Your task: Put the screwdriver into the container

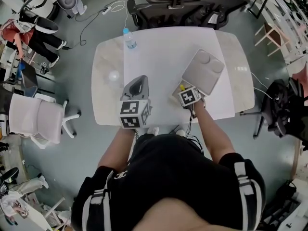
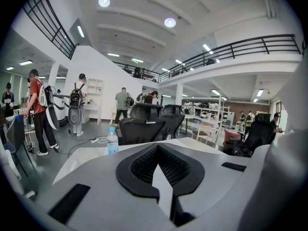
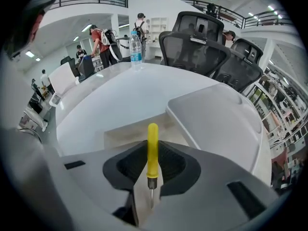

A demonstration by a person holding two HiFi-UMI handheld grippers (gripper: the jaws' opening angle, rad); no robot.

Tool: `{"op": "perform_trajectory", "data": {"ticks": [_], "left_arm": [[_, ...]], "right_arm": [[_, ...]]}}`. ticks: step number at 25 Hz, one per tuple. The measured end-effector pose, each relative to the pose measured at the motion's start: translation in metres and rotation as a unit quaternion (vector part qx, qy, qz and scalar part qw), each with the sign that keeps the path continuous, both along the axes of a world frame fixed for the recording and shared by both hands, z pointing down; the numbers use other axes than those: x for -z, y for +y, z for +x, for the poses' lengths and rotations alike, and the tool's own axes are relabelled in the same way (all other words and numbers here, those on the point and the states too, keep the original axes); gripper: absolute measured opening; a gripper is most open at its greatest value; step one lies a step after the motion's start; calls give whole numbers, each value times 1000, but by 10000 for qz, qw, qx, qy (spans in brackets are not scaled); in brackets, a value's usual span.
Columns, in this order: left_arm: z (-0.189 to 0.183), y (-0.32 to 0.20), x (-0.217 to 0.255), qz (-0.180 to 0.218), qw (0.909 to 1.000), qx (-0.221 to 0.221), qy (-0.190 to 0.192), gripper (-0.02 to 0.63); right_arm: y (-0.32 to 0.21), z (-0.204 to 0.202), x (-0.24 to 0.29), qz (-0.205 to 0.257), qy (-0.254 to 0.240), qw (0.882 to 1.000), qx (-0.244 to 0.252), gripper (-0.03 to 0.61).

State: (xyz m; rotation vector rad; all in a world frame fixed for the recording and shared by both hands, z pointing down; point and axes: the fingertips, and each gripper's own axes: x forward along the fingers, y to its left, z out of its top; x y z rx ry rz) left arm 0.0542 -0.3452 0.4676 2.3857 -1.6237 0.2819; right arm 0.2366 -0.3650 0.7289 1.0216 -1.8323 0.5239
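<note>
A yellow-handled screwdriver (image 3: pixel 152 148) sits pinched between the jaws of my right gripper (image 3: pixel 152 170), handle pointing forward and metal tip toward the camera. In the head view the right gripper (image 1: pixel 183 91) hovers at the near left corner of the grey container (image 1: pixel 204 71), and a bit of the yellow screwdriver (image 1: pixel 181 87) shows at its jaws. The same shallow grey container (image 3: pixel 226 124) lies just ahead and to the right in the right gripper view. My left gripper (image 1: pixel 138 83) rests over the table's near middle, jaws together (image 2: pixel 158 150) with nothing between them.
A water bottle (image 1: pixel 129 38) stands at the far side of the white table (image 1: pixel 106 105). A small white round object (image 1: pixel 114 75) lies at the left. Black office chairs (image 1: pixel 178 4) stand behind the table, a white chair (image 1: pixel 38 117) to its left. People stand far left.
</note>
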Motion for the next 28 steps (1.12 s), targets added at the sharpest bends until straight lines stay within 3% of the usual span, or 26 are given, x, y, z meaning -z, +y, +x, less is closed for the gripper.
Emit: {"op": "perform_trajectory", "data": {"ticks": [3, 10, 15, 20, 22, 28], "left_arm": [[-3, 0, -1, 3, 10000, 23, -19, 12], [-9, -1, 2, 22, 10000, 67, -52, 12], [-11, -2, 0, -4, 9999, 73, -74, 12], [-10, -3, 0, -10, 10000, 26, -91, 12], [-10, -3, 1, 12, 10000, 1, -85, 12], [-3, -6, 3, 21, 9999, -115, -56, 12]], "right_arm": [[-4, -7, -3, 46, -63, 9999, 109, 66], [7, 12, -22, -373, 469, 9981, -110, 66], [-2, 1, -26, -159, 242, 9995, 86, 72], [-5, -5, -19, -6, 55, 9999, 89, 127], [-2, -2, -15, 20, 99, 9999, 30, 127], [5, -16, 23, 390, -483, 9981, -50, 112]]}}
